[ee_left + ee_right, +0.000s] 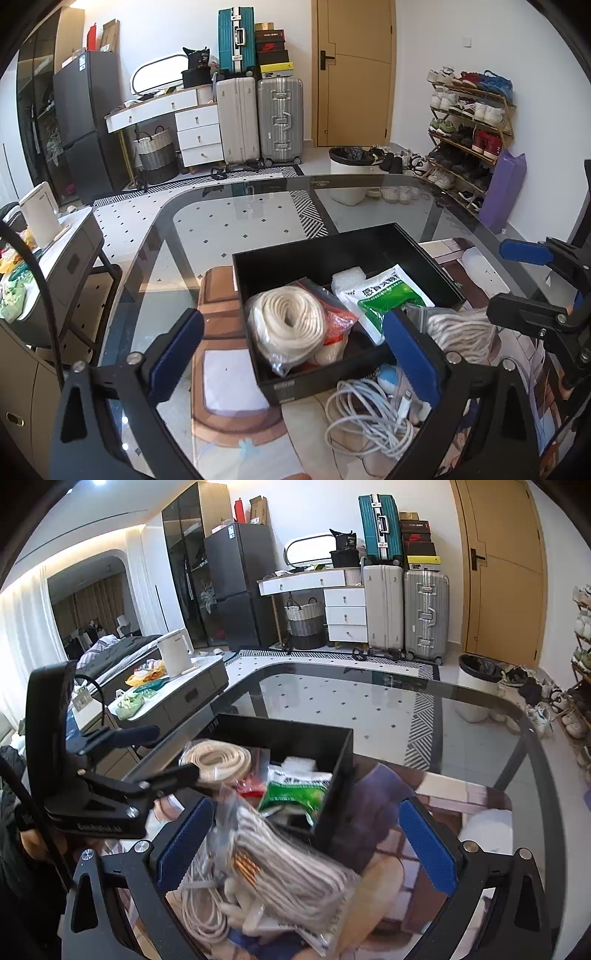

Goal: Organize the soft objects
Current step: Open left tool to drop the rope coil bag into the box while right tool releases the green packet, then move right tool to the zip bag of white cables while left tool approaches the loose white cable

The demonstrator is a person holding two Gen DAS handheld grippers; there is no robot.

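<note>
Sensibly, your black box (417,254) sits open-topped on the glass table (207,218) as the collecting place, and it already holds the bagged rope coil (286,319) and the green-and-white packet (388,291). Outside its near wall wait the bagged grey cord bundle (295,867) and the loose white cable (369,417). Your right gripper (306,849) and left gripper (295,358) both have fingers spread wide, pinching nothing.

Both wrist views low over glass worktop (369,192), facing door (506,572) wall; left close behind black box (280,258), right nearer; box, suitcases shared.
</note>
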